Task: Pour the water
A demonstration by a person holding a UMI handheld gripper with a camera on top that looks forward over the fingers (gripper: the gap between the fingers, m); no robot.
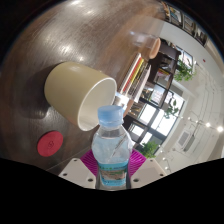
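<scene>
— Over the round table point(40, 50), what has the gripper point(112, 170)?
— A capless water bottle point(111, 150), clamped between both pink pads point(132, 158), rolled sideways, mouth at the cup's point(78, 92) rim.
— And the cap?
— A red cap point(48, 144) lies near the cup.

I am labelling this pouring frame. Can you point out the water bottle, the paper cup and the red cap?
water bottle point(111, 150): gripper view, on its clear body above the label.
paper cup point(72, 92): gripper view, on its pale outer wall.
red cap point(49, 145): gripper view, on its flat top.
</scene>
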